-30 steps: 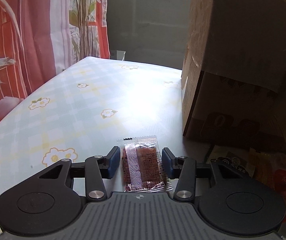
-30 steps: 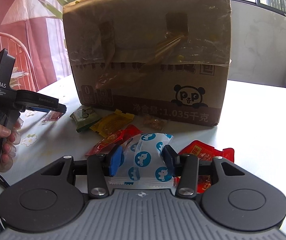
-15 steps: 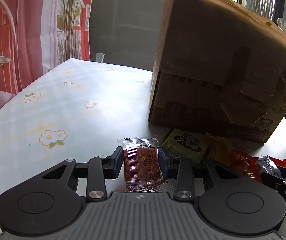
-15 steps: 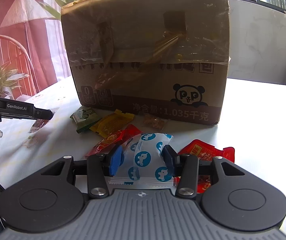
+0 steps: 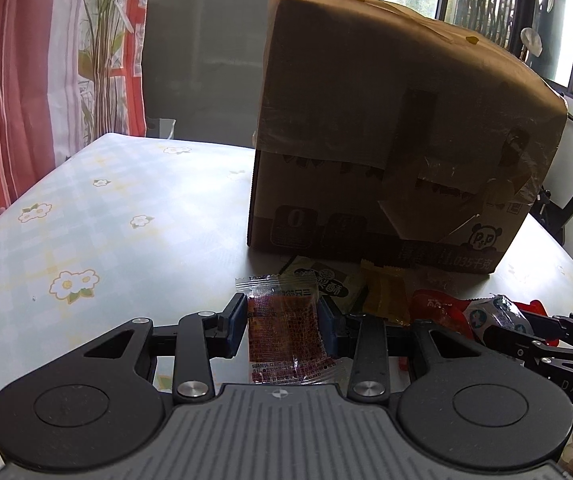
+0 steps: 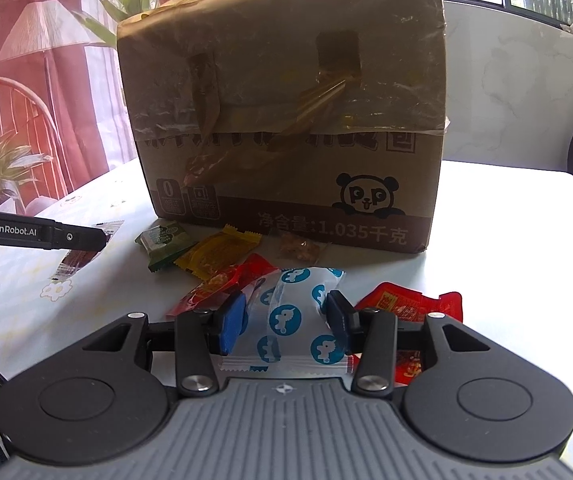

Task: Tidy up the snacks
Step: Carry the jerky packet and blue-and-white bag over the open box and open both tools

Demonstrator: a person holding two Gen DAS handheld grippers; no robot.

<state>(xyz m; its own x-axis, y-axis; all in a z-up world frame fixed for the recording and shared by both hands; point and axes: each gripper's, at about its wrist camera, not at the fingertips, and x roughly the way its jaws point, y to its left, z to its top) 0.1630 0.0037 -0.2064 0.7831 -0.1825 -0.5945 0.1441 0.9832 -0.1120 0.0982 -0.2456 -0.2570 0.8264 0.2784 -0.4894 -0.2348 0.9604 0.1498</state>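
Brown-red sachet (image 5: 282, 332) sits clamped in left tool (image 5: 282, 322); blue-white packet (image 6: 294, 320) clamped in right tool (image 6: 286, 320).

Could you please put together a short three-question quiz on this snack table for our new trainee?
1. True or false: the left gripper is closed on a clear packet of reddish-brown snack.
2. What does the right gripper hold? A) a green packet B) a white packet with blue unicorn prints C) a yellow packet
3. Fill in: the brown cardboard box bears a printed ____ face near its lower right corner.

Key: 1 true; 2 B; 3 panda.
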